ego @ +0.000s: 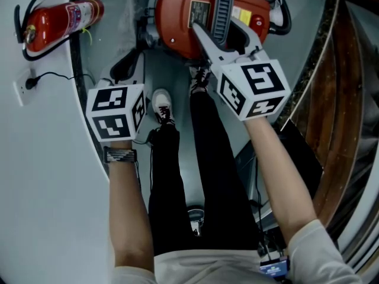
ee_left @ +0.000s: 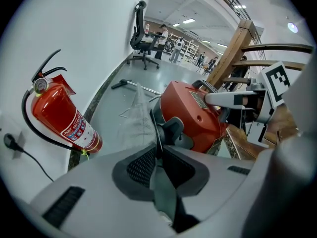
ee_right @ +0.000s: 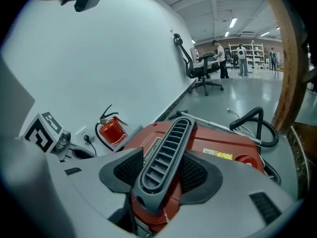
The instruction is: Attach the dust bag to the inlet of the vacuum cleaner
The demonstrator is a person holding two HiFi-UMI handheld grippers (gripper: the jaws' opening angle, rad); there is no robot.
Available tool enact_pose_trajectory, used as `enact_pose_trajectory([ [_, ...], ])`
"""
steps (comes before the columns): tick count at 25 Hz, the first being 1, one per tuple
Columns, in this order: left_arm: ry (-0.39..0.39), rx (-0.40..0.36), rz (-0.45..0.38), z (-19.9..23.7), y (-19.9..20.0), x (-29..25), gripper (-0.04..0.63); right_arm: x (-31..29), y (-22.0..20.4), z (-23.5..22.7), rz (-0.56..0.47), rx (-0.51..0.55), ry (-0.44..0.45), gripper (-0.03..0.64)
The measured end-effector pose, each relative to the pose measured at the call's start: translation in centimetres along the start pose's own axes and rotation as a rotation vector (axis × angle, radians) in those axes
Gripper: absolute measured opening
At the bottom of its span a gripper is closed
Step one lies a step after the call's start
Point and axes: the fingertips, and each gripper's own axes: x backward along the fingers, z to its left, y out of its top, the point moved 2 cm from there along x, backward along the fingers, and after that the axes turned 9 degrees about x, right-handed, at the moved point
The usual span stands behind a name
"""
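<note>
Far left, head view: a red fire extinguisher (ego: 56, 19) at the foot of the white wall (ego: 35, 176), with a plug in the wall socket (ego: 26, 83) below it in the frame.

The left claw (ee_left: 158, 155) points down at the grey floor (ego: 169, 70) beside the vacuum cleaner (ego: 177, 16). Its jaws stand a little apart. The thin dark collar (ee_left: 157, 125) of the dust bag is between them, and the pads are not pressing it.

The dust bag (ee_left: 137, 115), pale and translucent, trails over the floor beyond the collar, between extinguisher and vacuum. The collar sits right at the grey inlet (ee_left: 174, 132) on the red body. Whether it is seated cannot be told.

Right of centre: the right claw (ee_right: 163, 175) is clamped on the black slatted handle (ee_right: 171, 143) atop the vacuum.

Far right, right gripper view: a black hose (ee_right: 257, 120) loops on the floor.
</note>
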Motion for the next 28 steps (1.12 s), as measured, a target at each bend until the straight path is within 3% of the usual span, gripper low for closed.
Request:
enact_pose_trajectory([
  [3, 0.024, -0.004, -0.004, 0.3, -0.1, 0.2, 0.044, 0.0, -0.1, 0.0, 0.000, -0.003, 0.000, 0.213],
  [28, -0.002, -0.045, -0.030, 0.9, -0.3, 2.3, 0.052, 0.2, -0.2, -0.1, 0.026, -0.010, 0.061, 0.219],
])
